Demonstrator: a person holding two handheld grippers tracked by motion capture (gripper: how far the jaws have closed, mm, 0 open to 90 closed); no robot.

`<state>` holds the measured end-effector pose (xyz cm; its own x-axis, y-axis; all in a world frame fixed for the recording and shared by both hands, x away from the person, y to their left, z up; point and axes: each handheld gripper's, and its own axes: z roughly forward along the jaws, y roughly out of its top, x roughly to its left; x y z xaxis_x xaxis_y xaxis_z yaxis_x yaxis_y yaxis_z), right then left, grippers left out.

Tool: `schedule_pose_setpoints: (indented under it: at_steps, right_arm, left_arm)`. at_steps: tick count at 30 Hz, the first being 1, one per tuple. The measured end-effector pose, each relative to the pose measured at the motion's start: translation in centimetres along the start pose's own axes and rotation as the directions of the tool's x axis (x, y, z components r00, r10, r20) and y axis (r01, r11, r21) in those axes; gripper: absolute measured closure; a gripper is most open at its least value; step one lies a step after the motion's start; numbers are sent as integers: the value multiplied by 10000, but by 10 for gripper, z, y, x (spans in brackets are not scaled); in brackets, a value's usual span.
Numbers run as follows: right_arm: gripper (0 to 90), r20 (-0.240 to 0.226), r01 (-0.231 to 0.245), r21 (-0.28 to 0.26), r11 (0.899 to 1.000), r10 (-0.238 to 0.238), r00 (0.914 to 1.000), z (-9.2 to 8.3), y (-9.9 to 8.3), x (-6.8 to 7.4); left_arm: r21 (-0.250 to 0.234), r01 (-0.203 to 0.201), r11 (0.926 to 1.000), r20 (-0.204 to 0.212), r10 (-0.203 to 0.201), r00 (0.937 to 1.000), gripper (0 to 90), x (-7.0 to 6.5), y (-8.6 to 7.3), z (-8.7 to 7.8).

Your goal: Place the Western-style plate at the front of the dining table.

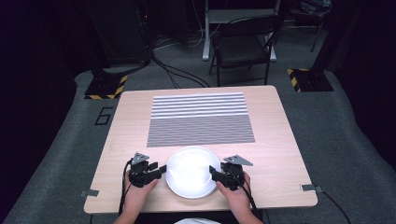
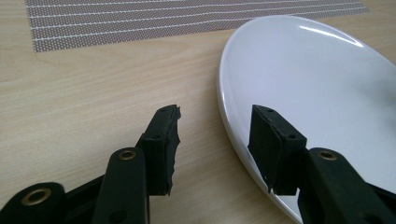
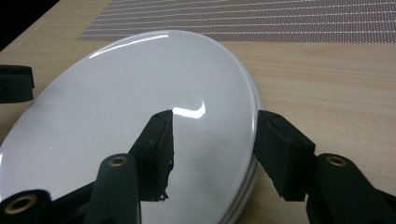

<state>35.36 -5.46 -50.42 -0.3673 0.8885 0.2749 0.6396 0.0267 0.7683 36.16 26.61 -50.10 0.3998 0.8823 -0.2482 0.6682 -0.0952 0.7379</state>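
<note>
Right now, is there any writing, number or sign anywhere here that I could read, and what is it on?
"6": a dark outlined numeral on the grey floor left of the table.
No writing on the white plate or the striped mat.

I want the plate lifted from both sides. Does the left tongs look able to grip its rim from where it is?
Probably yes. The left tongs stand open astride the plate rim, one jaw over the plate and one outside, with nothing between.
</note>
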Motion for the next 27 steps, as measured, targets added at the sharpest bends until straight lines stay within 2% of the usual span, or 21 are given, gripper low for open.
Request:
schedule_pose_setpoints:
  at_steps: [3,6,11,18,21,23,27]
  right_arm:
    - [463,63,122,-57,9999,-122,9999,1,-1,2]
    - [463,50,38,-60,10000,-38,10000,1,-1,3]
    - [469,-159,-238,-55,9997,237,9996,1,-1,2]
    - [482,-162,-74,-70,9999,73,9998,4,-2,3]
    - [488,-344,-154,-68,9999,152,9993,5,-2,3]
    - [491,-439,-217,-62,9997,214,9988,5,-3,3]
    - [491,-446,-45,-42,10000,43,9990,7,-4,6]
  left_arm:
    - [82,91,9999,123,-92,9999,526,-1,0,1]
    - [81,174,9998,146,-175,9997,537,0,-1,2]
    - [224,357,9991,427,-367,9984,566,-1,-1,4]
    - [410,357,9985,477,-376,9982,619,-3,-2,7]
    - [461,368,9983,532,-393,9978,630,-2,-2,7]
    - [454,486,9978,538,-510,9972,630,-2,-2,7]
    - [437,795,9959,670,-824,9943,638,2,-2,7]
